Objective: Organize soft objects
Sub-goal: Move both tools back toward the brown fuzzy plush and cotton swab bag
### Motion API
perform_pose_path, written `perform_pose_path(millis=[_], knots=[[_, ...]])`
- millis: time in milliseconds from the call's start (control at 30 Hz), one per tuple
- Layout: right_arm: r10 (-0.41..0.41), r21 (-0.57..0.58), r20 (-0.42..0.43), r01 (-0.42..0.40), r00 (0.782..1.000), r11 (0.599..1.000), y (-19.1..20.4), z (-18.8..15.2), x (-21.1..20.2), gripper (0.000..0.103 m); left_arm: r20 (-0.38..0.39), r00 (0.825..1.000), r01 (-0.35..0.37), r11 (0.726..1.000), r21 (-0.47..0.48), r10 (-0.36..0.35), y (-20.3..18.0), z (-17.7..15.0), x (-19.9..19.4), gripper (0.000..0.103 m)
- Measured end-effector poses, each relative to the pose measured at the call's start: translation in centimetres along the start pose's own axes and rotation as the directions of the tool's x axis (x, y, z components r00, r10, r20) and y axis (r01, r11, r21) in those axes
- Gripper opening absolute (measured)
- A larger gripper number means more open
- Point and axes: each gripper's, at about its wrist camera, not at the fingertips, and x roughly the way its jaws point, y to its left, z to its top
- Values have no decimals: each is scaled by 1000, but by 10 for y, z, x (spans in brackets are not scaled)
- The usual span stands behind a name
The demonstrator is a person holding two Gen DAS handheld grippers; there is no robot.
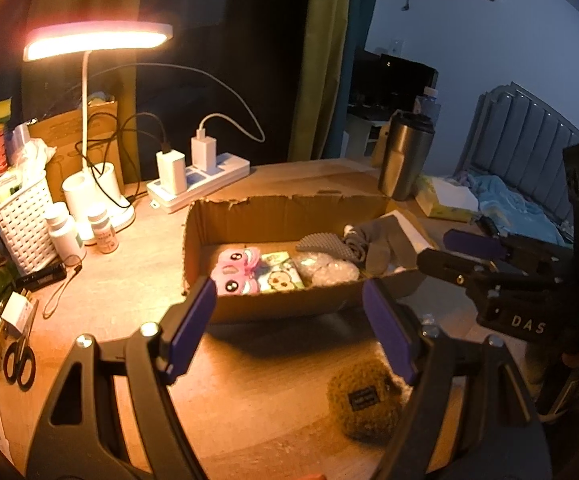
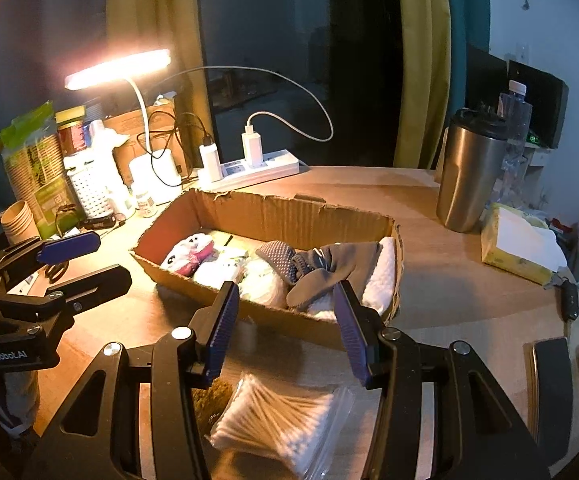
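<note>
Lamp-lit counter (image 1: 137, 280): cardboard box (image 2: 289, 216) already holds socks and plush; fuzzy brown toy (image 1: 363, 404) and cotton swab bag (image 2: 277, 420) wait outside. Left gripper (image 1: 289, 328) and right gripper (image 2: 285, 320) both spread, empty.

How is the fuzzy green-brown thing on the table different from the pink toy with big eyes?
The fuzzy olive plush lies on the bare table, outside the cardboard box; the pink plush sits inside the box at its left end. The olive plush is dull green-brown with a small dark label; the pink plush is bright pink with big cartoon eyes. The olive plush lies alone; the pink plush is packed beside other items. Both look soft, and neither is held.
</note>
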Motion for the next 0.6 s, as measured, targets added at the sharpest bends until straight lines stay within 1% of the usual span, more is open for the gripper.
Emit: perform_pose_path(millis=[267,500,567,600], knots=[[2,-3,-6,-2,1000,1000,8,-11,-6,52,-5,1000,7,1000,-8,-7,1,-11,-9,77],[1,9,-32,0,999,1000,10,-24,-5,53,-27,1000,4,1000,-16,-4,1,-25,-10,77],[2,15,-41,-1,999,1000,10,-29,-4,55,-39,999,3,1000,-20,-4,1,-30,-9,77],[3,19,-46,-2,999,1000,10,-32,-3,59,-44,999,3,1000,-22,-4,1,-32,-8,77]])
